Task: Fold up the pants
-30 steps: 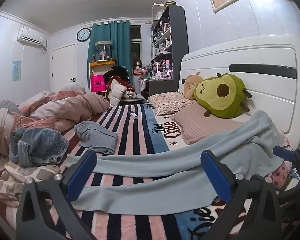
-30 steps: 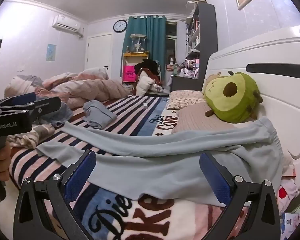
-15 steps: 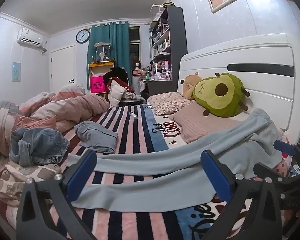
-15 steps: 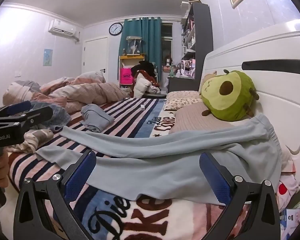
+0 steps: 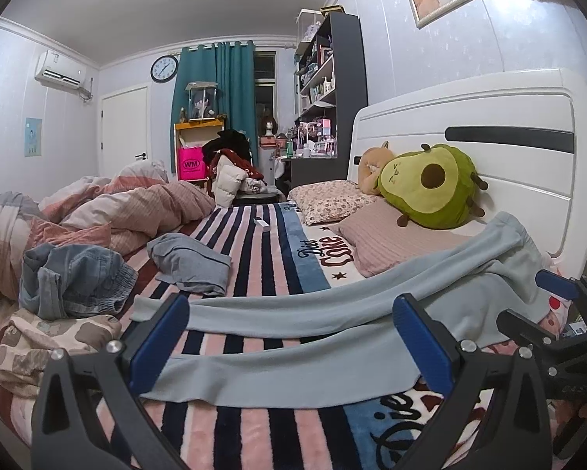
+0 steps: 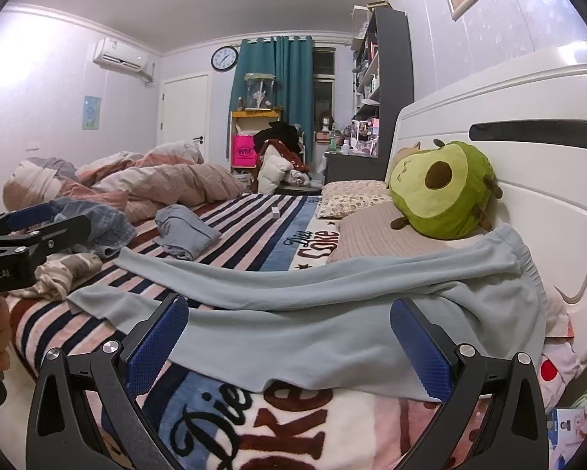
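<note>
1. We see the pale blue soft-fabric pants (image 5: 293, 337) spread flat across the striped plush blanket (image 5: 254, 431), waistband by the white headboard (image 5: 489, 117)
2. Left gripper (image 5: 293, 337) spread wide, holding nothing
3. Right gripper (image 6: 289, 333) likewise spread, empty

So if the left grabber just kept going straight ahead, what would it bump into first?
Most likely the light blue pants spread on the striped blanket. The open left gripper points right across the near leg, though how far off is hard to judge.
</note>
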`<state>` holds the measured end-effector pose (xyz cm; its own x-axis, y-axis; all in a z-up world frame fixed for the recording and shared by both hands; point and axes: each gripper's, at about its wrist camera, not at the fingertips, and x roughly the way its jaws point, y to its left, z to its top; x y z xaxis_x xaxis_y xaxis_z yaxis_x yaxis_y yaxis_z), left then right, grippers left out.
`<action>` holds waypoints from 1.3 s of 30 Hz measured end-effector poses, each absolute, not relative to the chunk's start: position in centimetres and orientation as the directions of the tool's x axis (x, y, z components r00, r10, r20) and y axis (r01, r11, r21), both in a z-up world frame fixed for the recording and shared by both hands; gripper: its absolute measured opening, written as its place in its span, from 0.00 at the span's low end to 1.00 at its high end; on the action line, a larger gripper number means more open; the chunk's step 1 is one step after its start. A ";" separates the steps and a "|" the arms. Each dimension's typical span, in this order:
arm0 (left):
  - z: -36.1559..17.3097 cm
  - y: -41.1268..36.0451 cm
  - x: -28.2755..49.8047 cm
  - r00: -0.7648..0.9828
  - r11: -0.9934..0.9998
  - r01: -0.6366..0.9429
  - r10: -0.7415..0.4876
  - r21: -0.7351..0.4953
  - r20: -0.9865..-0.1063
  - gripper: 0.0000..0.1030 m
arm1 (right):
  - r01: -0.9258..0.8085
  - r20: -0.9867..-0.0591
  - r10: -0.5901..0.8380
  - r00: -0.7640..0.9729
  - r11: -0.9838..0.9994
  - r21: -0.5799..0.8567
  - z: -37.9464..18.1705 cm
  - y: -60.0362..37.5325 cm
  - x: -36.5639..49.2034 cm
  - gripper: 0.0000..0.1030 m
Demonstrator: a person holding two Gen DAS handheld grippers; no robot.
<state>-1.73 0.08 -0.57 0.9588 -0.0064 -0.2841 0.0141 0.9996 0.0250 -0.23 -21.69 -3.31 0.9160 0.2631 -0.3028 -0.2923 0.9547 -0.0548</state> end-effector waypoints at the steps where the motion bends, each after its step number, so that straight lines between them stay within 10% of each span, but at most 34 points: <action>1: -0.6 0.1 -1.8 0.959 1.000 0.016 -0.009 0.022 -0.285 0.99 | -0.292 -0.303 0.263 0.916 0.955 -0.055 -3.3 -21.7 -0.2 1.00; 39: -1.8 1.4 -1.9 0.955 1.000 0.013 -0.016 -0.012 -0.295 0.99 | -0.290 -0.307 0.256 0.917 0.954 -0.070 -3.3 -22.5 -0.4 1.00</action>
